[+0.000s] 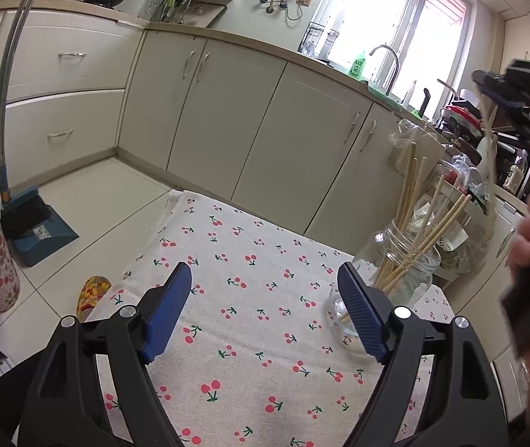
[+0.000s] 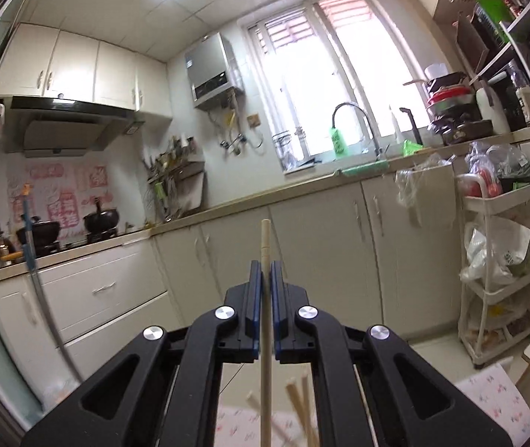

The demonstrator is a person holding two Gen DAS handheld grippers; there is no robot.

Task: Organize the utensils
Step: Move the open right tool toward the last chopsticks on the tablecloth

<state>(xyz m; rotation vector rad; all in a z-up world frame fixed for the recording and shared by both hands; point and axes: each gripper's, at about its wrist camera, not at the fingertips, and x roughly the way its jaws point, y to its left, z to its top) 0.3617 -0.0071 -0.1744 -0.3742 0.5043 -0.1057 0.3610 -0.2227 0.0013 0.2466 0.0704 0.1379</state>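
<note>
With the left gripper [image 1: 265, 309] waiting open beside the jar [image 1: 395, 272], the right gripper [image 2: 266, 279] is pinching one chopstick [image 2: 265, 246], which needs lowering straight into the jar's mouth.

Clear glossy glass jar [image 1: 399, 260] — pale matt wooden chopsticks [image 1: 419, 231]; woven cherry-print tablecloth [image 1: 250, 298], cloth.

the tabletop [image 1: 250, 335] is covered by a white cloth [image 1: 227, 246] printed with red cherries. a clear glass jar [image 1: 395, 272] is stood on the cloth near its right edge, and pale chopsticks [image 1: 428, 231] are held upright in it.
</note>
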